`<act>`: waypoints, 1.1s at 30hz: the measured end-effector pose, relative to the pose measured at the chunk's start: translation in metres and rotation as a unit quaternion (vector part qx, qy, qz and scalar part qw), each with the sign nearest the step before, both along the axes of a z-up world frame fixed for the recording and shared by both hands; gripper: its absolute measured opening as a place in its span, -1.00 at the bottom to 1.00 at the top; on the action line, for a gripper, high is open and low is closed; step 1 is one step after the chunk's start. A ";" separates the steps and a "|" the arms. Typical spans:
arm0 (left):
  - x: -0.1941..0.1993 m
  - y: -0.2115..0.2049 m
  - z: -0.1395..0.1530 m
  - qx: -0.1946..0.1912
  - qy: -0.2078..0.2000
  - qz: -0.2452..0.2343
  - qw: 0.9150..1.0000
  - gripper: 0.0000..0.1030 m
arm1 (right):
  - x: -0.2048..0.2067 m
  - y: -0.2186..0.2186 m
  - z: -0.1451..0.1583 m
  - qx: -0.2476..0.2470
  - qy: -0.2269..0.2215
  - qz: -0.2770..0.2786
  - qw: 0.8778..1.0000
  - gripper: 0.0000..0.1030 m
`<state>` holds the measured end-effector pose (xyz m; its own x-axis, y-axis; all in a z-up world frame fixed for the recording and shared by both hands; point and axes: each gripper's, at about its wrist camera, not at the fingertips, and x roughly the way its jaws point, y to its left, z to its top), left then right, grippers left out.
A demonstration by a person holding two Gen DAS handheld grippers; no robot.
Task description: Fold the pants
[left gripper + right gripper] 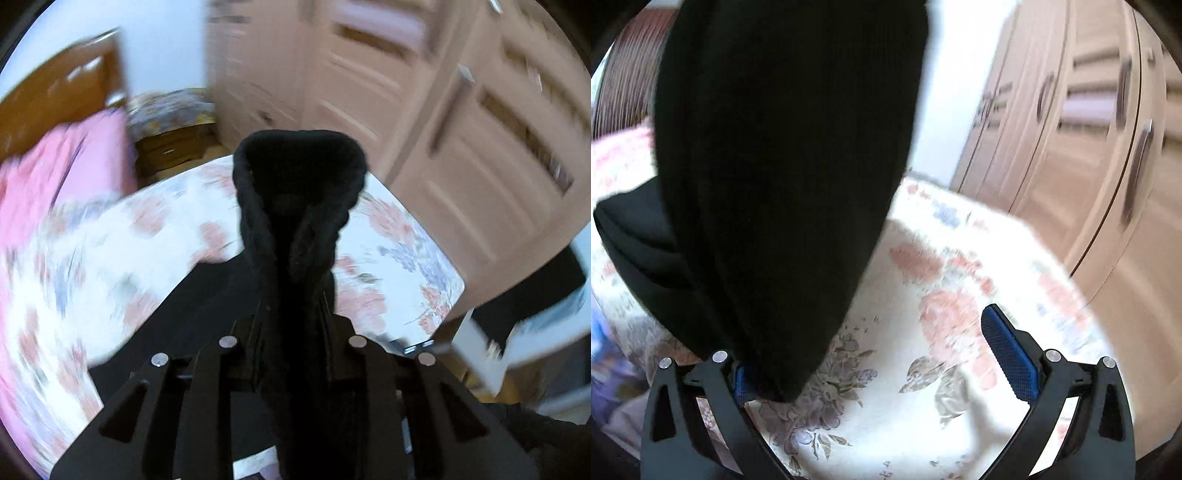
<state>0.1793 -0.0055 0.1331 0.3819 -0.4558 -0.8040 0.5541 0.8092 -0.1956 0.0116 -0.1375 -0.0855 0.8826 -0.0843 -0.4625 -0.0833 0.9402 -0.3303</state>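
Observation:
The black pants [299, 206] are pinched in my left gripper [293, 295], whose jaws are shut on the cloth; a ribbed edge stands up above the fingers and more black cloth lies on the bed below. In the right wrist view the pants [783, 166] hang down in front of the camera, over the left finger. My right gripper [879, 350] is open, its blue pads [1008, 354] wide apart, with no cloth between them. A folded part of the pants [639, 240] rests on the bed at left.
A bed with a floral sheet [110, 266] [942, 332] lies beneath. A pink blanket [62, 173] lies at the left. A wooden wardrobe [461, 129] [1089, 147] stands on the right. A wooden nightstand [173, 151] stands beyond the bed.

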 end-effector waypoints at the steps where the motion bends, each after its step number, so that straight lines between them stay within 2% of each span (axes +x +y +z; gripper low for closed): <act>1: 0.001 0.039 -0.013 -0.031 0.006 0.021 0.999 -0.56 | -0.002 0.006 0.002 -0.018 -0.010 0.002 1.000 0.91; 3: -0.001 0.111 -0.055 -0.093 0.024 0.058 0.994 -0.57 | -0.005 0.020 0.003 -0.053 -0.027 0.010 0.998 0.91; 5: -0.008 0.167 -0.108 -0.149 0.038 0.091 0.984 -0.56 | -0.006 0.029 0.001 -0.078 -0.028 0.017 0.996 0.91; 6: -0.010 0.187 -0.137 -0.164 0.049 0.112 0.979 -0.57 | -0.004 0.035 -0.004 -0.095 -0.024 0.020 0.995 0.91; 7: -0.012 0.206 -0.173 -0.187 0.073 0.138 0.970 -0.57 | -0.001 0.040 -0.008 -0.103 -0.021 0.021 0.994 0.91; 9: -0.013 0.222 -0.213 -0.220 0.093 0.158 0.958 -0.56 | 0.005 0.046 -0.011 -0.107 -0.017 0.020 0.994 0.91; 10: -0.016 0.227 -0.224 -0.248 0.090 0.161 0.951 -0.56 | 0.006 0.048 -0.010 -0.112 -0.017 0.020 0.993 0.91; 11: -0.019 0.234 -0.225 -0.282 0.079 0.159 0.943 -0.56 | 0.009 0.052 -0.013 -0.121 -0.018 0.020 0.992 0.91; 12: -0.020 0.235 -0.223 -0.287 0.074 0.159 0.942 -0.57 | 0.009 0.055 -0.012 -0.138 -0.020 0.021 0.990 0.91; 13: -0.021 0.234 -0.216 -0.289 0.065 0.158 0.942 -0.58 | 0.006 0.059 -0.012 -0.146 -0.024 0.020 0.989 0.91; 16: -0.026 0.223 -0.177 -0.271 0.021 0.143 0.952 -0.59 | 0.003 0.069 -0.003 -0.165 -0.041 0.015 0.985 0.91; 19: -0.027 0.230 -0.154 -0.269 0.007 0.140 0.953 -0.60 | -0.001 0.081 0.005 -0.160 -0.048 0.020 0.986 0.91; 22: -0.023 0.253 -0.169 -0.262 0.033 0.163 0.951 -0.59 | -0.004 0.095 0.002 -0.172 -0.051 0.048 0.983 0.91; 24: -0.011 0.266 -0.205 -0.266 0.079 0.185 0.943 -0.56 | -0.001 0.101 -0.008 -0.184 -0.035 0.060 0.980 0.91; 25: -0.007 0.268 -0.223 -0.261 0.094 0.192 0.941 -0.52 | 0.002 0.103 -0.015 -0.192 -0.024 0.064 0.979 0.91; 26: -0.007 0.274 -0.235 -0.286 0.094 0.193 0.934 -0.45 | 0.003 0.103 -0.018 -0.196 -0.017 0.068 0.978 0.91; 27: -0.009 0.283 -0.240 -0.321 0.092 0.192 0.923 -0.40 | 0.003 0.104 -0.022 -0.201 -0.010 0.075 0.977 0.91; 28: -0.012 0.286 -0.240 -0.330 0.088 0.196 0.919 -0.36 | 0.001 0.103 -0.022 -0.202 -0.011 0.081 0.976 0.90; 29: -0.016 0.288 -0.237 -0.329 0.082 0.204 0.919 -0.25 | -0.003 0.102 -0.019 -0.196 -0.009 0.094 0.976 0.90; 31: -0.023 0.289 -0.227 -0.310 0.067 0.224 0.922 -0.02 | -0.013 0.096 -0.008 -0.158 0.004 0.147 0.976 0.91; 32: -0.034 0.289 -0.213 -0.267 0.039 0.265 0.926 0.10 | -0.021 0.090 0.001 -0.128 0.011 0.182 0.975 0.91; 33: -0.041 0.290 -0.205 -0.235 0.018 0.293 0.926 0.31 | -0.029 0.083 0.011 -0.096 0.015 0.217 0.971 0.91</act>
